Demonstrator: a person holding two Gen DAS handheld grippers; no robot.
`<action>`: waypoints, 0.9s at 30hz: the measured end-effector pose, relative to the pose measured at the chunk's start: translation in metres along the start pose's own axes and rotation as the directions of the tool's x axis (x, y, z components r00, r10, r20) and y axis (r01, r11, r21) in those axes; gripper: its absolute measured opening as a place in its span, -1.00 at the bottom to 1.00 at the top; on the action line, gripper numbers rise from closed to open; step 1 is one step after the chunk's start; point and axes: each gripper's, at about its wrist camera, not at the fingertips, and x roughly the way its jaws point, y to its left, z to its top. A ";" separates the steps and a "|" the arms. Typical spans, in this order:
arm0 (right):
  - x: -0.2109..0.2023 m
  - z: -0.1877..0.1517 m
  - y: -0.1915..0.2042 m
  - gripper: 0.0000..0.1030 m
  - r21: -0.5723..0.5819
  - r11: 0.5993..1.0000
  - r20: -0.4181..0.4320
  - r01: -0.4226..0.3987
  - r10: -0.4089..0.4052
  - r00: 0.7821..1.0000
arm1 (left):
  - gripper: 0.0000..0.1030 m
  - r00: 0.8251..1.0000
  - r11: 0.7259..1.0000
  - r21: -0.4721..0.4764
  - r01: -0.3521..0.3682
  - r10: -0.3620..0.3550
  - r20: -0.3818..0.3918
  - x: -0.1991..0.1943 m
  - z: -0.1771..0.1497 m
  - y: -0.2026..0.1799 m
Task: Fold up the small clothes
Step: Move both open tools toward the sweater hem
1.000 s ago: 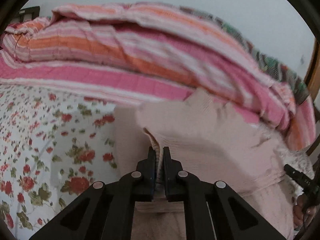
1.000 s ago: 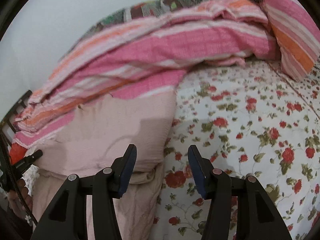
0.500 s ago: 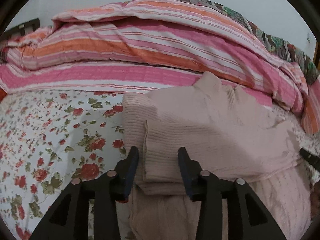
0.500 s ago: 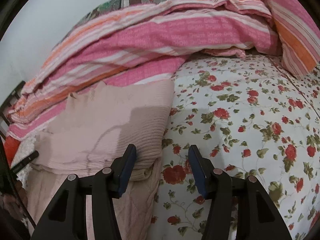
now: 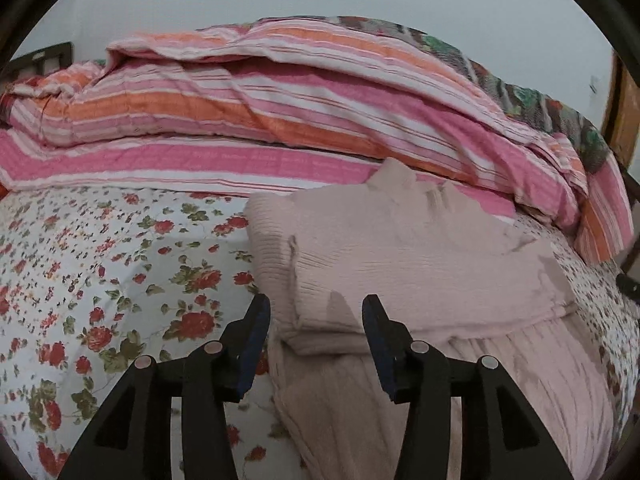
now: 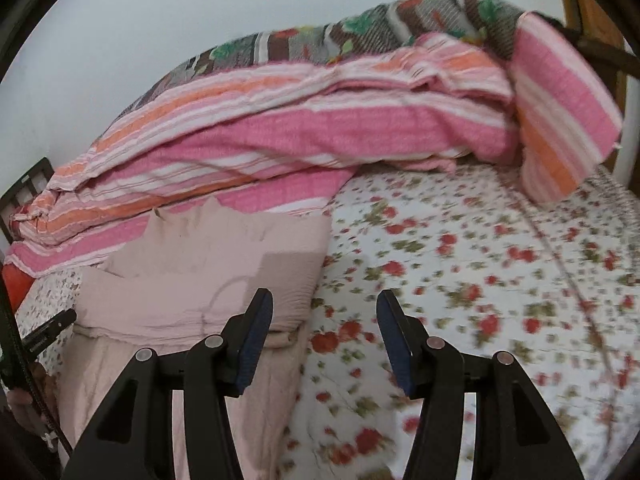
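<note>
A pale pink knitted sweater (image 5: pixel 420 264) lies folded on a bed covered by a white sheet printed with red flowers (image 5: pixel 100 272). Taking the sweater as the landmark: directly behind it, and touching its far edge, is a heap of pink, orange and white striped blanket (image 5: pixel 280 120). Behind that blanket, against a plain pale wall, a darker patterned blanket with green shapes (image 6: pixel 360 36) shows. Below the sweater's folded upper part, more of the same pink knit spreads toward the cameras.

The left gripper (image 5: pixel 316 312) hovers over the sweater's near left corner. Its jaws have just been opening and now stand apart, with the folded edge of the sweater showing between them but neither pad pressing on it.

The right gripper (image 6: pixel 325 308) hangs at the sweater's right edge, its left finger over the pink knit and its right finger over the flowered sheet. Its jaws are parted about halfway and grip nothing.
</note>
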 end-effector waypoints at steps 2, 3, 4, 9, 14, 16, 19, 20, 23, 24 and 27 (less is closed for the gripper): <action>-0.020 -0.002 -0.003 -0.01 -0.001 1.000 0.020 0.018 -0.018 1.000 | -0.12 1.000 1.000 0.028 -0.012 0.011 0.019 -0.011 -0.001 -0.005; -0.033 -0.005 -0.004 -0.01 -0.005 1.000 0.033 0.025 -0.025 0.999 | -0.12 0.999 0.999 0.043 -0.010 0.009 0.036 -0.018 -0.001 -0.008; -0.041 -0.008 -0.005 -0.01 -0.012 1.000 0.034 0.023 -0.023 0.999 | -0.12 0.999 0.998 0.061 -0.002 -0.002 0.050 -0.028 0.000 -0.011; -0.073 -0.038 -0.005 -0.01 -0.061 0.998 -0.028 -0.010 0.008 1.000 | -0.12 0.999 0.998 0.060 0.030 -0.031 0.015 -0.064 -0.009 -0.022; -0.083 -0.079 0.000 -0.01 -0.094 0.994 -0.078 -0.047 0.040 0.996 | -0.15 0.999 0.998 0.053 0.043 -0.042 -0.017 -0.104 -0.053 -0.016; -0.085 -0.098 0.002 -0.01 -0.089 0.993 -0.096 -0.072 0.063 0.993 | -0.14 0.998 0.999 0.021 0.049 -0.048 -0.044 -0.115 -0.073 -0.008; -0.088 -0.123 0.008 -0.02 -0.101 0.987 -0.124 -0.123 0.111 0.986 | -0.14 0.995 0.998 -0.031 0.061 -0.063 -0.076 -0.127 -0.103 -0.002; -0.090 -0.133 0.011 -0.07 -0.115 0.984 -0.124 -0.135 0.121 0.985 | -0.14 0.994 0.996 -0.047 0.071 -0.074 -0.076 -0.132 -0.114 -0.001; -0.094 -0.154 0.021 -0.21 -0.156 0.975 -0.123 -0.157 0.139 0.983 | -0.06 0.990 0.991 -0.074 0.111 -0.117 -0.082 -0.138 -0.139 -0.002; -0.094 -0.159 0.023 -0.24 -0.168 0.973 -0.126 -0.158 0.138 0.982 | -0.06 0.988 0.991 -0.068 0.116 -0.122 -0.095 -0.137 -0.147 -0.005; -0.091 -0.177 0.030 -0.24 -0.210 0.965 -0.149 -0.155 0.125 0.981 | -0.06 0.988 0.993 -0.048 0.110 -0.114 -0.108 -0.134 -0.163 -0.012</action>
